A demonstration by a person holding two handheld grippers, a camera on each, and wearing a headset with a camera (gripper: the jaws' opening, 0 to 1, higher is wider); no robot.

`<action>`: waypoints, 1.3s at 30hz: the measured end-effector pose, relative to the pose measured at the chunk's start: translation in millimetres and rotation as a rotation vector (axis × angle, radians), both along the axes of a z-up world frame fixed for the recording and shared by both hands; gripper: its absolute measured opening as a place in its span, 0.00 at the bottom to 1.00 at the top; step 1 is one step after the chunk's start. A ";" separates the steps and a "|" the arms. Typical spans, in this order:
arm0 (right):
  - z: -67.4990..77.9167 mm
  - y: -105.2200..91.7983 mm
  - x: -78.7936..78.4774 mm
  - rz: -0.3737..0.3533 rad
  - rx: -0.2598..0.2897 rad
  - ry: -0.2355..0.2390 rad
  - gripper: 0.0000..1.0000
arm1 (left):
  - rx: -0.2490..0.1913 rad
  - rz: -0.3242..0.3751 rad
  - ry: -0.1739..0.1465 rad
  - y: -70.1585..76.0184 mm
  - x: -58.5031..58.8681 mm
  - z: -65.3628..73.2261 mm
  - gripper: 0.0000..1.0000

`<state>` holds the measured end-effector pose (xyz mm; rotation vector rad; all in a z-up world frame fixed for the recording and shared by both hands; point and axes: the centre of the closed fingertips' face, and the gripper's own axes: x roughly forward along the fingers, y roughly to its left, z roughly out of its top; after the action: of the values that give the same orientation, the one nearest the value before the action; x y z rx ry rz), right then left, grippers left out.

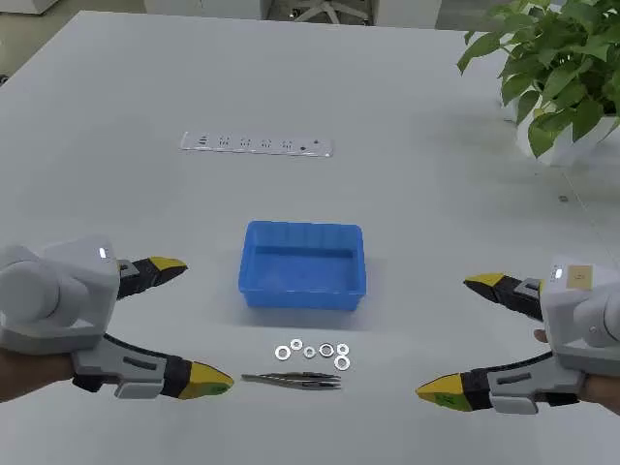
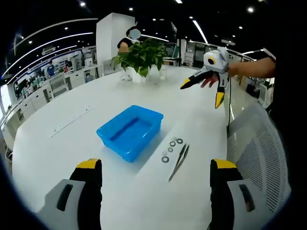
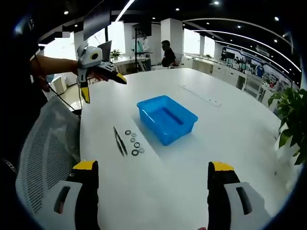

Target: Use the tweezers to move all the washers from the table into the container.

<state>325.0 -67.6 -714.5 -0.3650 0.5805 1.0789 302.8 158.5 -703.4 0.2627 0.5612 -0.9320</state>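
Observation:
A blue container [image 1: 302, 263] [image 2: 129, 130] [image 3: 167, 118] stands in the middle of the white table. Just in front of it lie several metal washers [image 1: 313, 353] [image 2: 171, 147] [image 3: 134, 142], and the tweezers [image 1: 293, 380] [image 2: 179, 161] [image 3: 119, 140] lie flat beside them, nearer to me. My left gripper [image 1: 194, 322] [image 2: 156, 175] hovers open at the left, apart from everything. At the right my right gripper [image 1: 463, 335] [image 3: 152, 176] is also open and holds nothing. Each gripper also shows far off in the other's view: the right gripper [image 2: 201, 91], the left gripper [image 3: 103, 86].
A white power strip [image 1: 256, 144] lies farther back on the table. A potted green plant [image 1: 560, 73] [image 2: 142, 60] stands at the far right corner. A mesh chair back [image 3: 45, 153] [image 2: 261, 158] is at the near table edge. People stand in the background.

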 end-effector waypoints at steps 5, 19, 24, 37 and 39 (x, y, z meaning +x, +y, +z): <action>0.6 -0.7 -0.1 -0.001 0.000 0.000 0.95 | 0.003 -0.001 -0.001 0.3 0.1 -0.4 0.99; 1.4 -2.0 0.0 -0.005 0.000 -0.005 0.95 | 0.007 -0.003 -0.005 0.3 0.5 0.3 0.99; 1.5 -2.0 -0.2 -0.004 0.001 -0.004 0.95 | 0.009 -0.003 -0.005 0.7 -0.1 0.2 0.99; 0.8 -2.6 1.7 0.001 -0.008 -0.015 0.93 | 0.013 -0.004 -0.004 1.3 -1.1 -0.9 0.99; 0.7 -2.7 1.9 0.002 -0.010 -0.015 0.93 | 0.014 -0.004 -0.005 1.5 -1.1 -1.1 0.99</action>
<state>326.9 -70.3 -713.8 -0.3818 0.5721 1.0749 301.7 160.0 -704.5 0.2794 0.5629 -0.9316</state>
